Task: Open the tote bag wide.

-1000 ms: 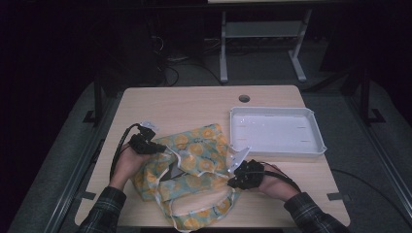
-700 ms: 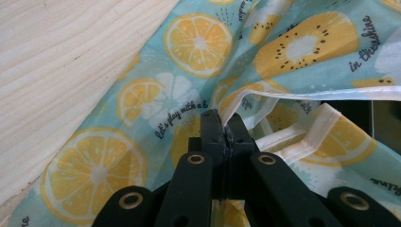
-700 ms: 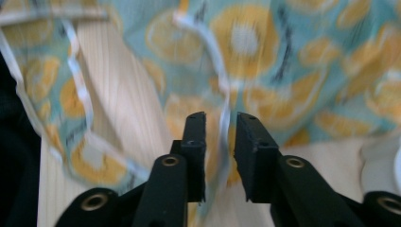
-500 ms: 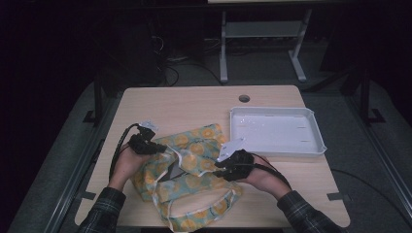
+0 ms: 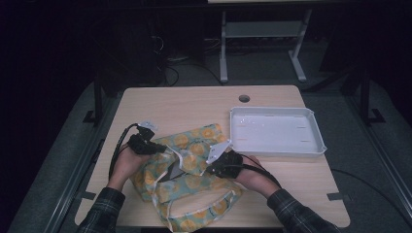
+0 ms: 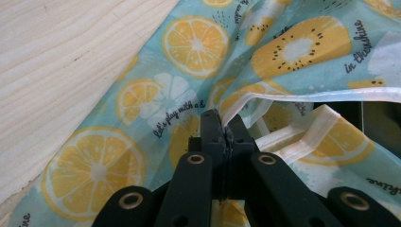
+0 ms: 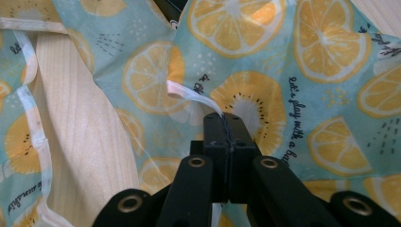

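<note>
Lemon-print apron (image 5: 189, 174) sprawls at the counter's (image 5: 194, 102) front edge, far half bare beside the white tray (image 5: 275, 130). Left claw (image 6: 226, 130) pinches its white hem; right claw (image 7: 229, 127) has just closed, clamping a tie, shown close-up.

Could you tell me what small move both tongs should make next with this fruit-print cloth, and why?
Probably draw the two apart to spread it flat. The left tongs are shut on the cloth's white edging and the right tongs on a white strap, while the cloth lies bunched and folded on the table between them.
</note>
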`<action>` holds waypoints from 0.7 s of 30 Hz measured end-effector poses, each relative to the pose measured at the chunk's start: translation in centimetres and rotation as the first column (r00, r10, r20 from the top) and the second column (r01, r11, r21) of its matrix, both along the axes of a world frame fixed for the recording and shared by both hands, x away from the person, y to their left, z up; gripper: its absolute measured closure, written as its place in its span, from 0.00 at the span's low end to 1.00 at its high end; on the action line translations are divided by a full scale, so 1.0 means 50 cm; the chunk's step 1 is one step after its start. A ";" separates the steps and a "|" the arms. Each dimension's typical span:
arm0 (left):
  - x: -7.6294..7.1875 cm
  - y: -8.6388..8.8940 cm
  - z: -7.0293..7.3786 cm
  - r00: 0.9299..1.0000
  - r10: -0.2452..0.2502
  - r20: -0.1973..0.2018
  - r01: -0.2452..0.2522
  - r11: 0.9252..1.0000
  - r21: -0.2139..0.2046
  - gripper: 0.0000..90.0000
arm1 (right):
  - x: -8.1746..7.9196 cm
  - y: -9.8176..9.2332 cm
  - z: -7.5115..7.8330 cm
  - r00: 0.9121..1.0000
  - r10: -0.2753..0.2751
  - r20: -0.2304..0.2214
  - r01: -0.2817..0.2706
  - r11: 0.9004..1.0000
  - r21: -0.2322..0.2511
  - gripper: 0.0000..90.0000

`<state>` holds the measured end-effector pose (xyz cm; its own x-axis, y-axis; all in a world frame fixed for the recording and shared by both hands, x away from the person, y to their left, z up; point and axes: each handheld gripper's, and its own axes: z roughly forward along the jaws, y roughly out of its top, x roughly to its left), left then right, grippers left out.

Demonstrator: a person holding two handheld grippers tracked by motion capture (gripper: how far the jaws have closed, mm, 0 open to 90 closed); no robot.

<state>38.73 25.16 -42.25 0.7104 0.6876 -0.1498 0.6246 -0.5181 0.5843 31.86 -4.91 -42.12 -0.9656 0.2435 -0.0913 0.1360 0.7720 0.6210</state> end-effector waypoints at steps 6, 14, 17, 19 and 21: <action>-0.001 0.003 0.006 1.000 0.008 0.017 -0.007 1.000 -0.029 0.99 | 0.011 -0.019 0.018 0.999 -0.033 0.009 0.033 0.999 0.040 0.99; 0.001 0.002 0.006 1.000 -0.003 0.025 0.004 1.000 -0.026 0.99 | 0.059 -0.048 0.061 0.990 -0.136 0.035 0.131 0.983 0.126 0.99; 0.001 -0.002 0.004 1.000 -0.003 0.026 0.004 1.000 -0.030 0.99 | 0.081 -0.054 0.060 0.983 -0.181 0.033 0.175 0.975 0.140 0.99; 0.001 -0.004 0.003 1.000 -0.010 0.027 0.010 1.000 -0.027 0.99 | 0.096 -0.055 0.054 0.978 -0.206 0.036 0.200 0.972 0.126 0.99; 0.001 -0.005 0.002 1.000 -0.011 0.024 0.012 1.000 -0.024 0.99 | 0.110 -0.053 0.046 0.972 -0.232 0.036 0.227 0.966 0.121 0.99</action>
<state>38.79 24.89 -42.18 0.7217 0.6759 -0.1493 0.6048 -0.5107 0.6111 37.34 -7.57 -39.82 -0.8776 0.4698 -0.0959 0.2680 0.6465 0.7143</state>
